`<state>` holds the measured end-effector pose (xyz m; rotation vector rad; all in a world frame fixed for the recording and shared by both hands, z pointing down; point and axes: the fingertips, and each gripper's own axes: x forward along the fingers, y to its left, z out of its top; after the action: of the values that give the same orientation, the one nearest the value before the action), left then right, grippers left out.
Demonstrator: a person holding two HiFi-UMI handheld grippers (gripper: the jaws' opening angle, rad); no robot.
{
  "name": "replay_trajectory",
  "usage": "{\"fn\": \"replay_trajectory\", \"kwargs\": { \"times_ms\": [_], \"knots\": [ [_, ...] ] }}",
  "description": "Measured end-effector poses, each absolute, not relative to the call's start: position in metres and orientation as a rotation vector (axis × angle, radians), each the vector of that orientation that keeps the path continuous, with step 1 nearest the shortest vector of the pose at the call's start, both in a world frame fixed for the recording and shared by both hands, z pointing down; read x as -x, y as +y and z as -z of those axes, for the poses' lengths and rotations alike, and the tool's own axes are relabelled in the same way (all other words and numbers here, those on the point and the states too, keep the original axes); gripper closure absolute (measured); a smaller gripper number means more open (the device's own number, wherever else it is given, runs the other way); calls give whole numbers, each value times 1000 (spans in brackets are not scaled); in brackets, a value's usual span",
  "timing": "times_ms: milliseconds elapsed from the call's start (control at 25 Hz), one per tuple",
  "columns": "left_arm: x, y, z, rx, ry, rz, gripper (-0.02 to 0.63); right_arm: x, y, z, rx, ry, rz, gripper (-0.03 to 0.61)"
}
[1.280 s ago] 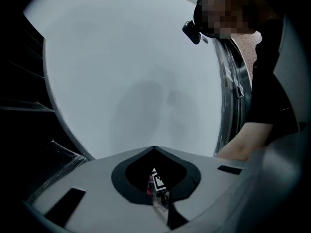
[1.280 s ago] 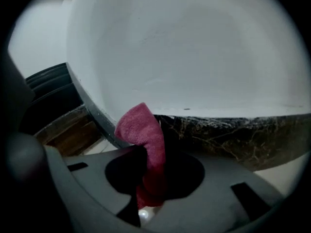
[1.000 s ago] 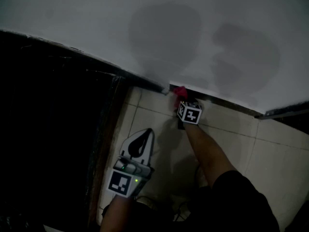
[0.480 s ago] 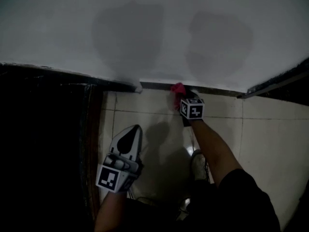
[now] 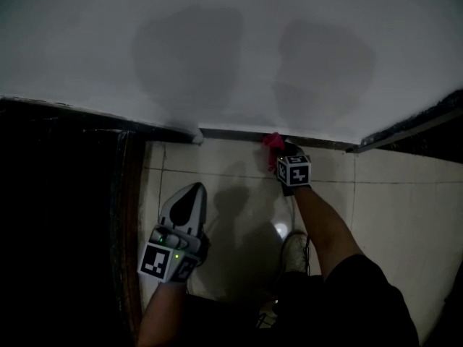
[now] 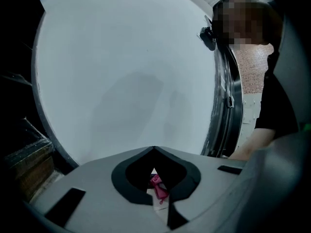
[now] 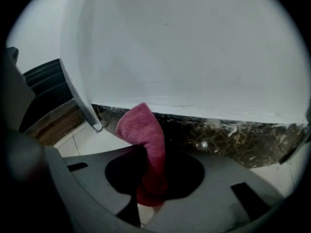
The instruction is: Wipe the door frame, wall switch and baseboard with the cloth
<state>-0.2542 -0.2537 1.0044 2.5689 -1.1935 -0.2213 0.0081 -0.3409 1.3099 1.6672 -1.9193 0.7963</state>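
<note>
A pink cloth (image 5: 273, 145) is pressed to the dark baseboard (image 5: 231, 133) at the foot of the white wall (image 5: 239, 49). My right gripper (image 5: 281, 152) is shut on it. In the right gripper view the cloth (image 7: 146, 135) sticks up from between the jaws of the right gripper (image 7: 147, 154) against the speckled dark baseboard (image 7: 233, 135). My left gripper (image 5: 190, 191) hangs shut and empty over the floor tiles, left of and nearer than the cloth. In the left gripper view the left gripper (image 6: 154, 149) has its tips together, and the cloth (image 6: 158, 186) shows small through the gap.
A dark doorway (image 5: 65, 215) with its frame edge (image 5: 132, 208) lies at the left. Another dark frame (image 5: 405, 129) runs at the right. A shoe (image 5: 293, 250) stands on the pale floor tiles (image 5: 391, 208). A person (image 6: 272, 96) stands beside a metal frame (image 6: 224, 96).
The right gripper has slid the cloth to the right along the baseboard, away from the doorway corner. The left gripper stays shut and has drifted slightly left and lower in view.
</note>
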Motion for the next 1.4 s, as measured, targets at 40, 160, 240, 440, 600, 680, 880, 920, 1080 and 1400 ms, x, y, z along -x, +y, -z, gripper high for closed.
{"fn": "replay_trajectory", "kwargs": {
  "times_ms": [40,160,240,440,600,680,880,920,1080,1400],
  "knots": [
    [251,-254,-1007,-2560,-1183,220,623,-15,-337,-1311,-1675,-1913,-802,497],
    [239,-258,-1009,-2552,-1168,224,623,-38,-328,-1312,-1716,-1888,-818,497],
    [227,-258,-1013,-2548,-1129,219,623,-53,-324,-1311,-1750,-1876,-832,497],
    [189,-263,-1012,-2590,-1087,204,623,-93,-311,-1310,-1777,-1843,-819,497],
    [169,-264,-1016,-2609,-1030,201,623,-122,-302,-1313,-1817,-1796,-819,497],
    [163,-263,-1020,-2607,-1004,195,623,-135,-297,-1314,-1841,-1771,-825,497],
    [160,-266,-1026,-2599,-988,195,623,-170,-284,-1313,-1913,-1694,-838,497],
    [161,-267,-1026,-2597,-991,196,623,-176,-282,-1313,-1926,-1677,-842,497],
    [165,-270,-1028,-2599,-1001,194,623,-201,-271,-1314,-1979,-1603,-854,497],
    [158,-267,-1029,-2659,-985,145,623,-239,-257,-1313,-2036,-1512,-848,497]
  ]
}}
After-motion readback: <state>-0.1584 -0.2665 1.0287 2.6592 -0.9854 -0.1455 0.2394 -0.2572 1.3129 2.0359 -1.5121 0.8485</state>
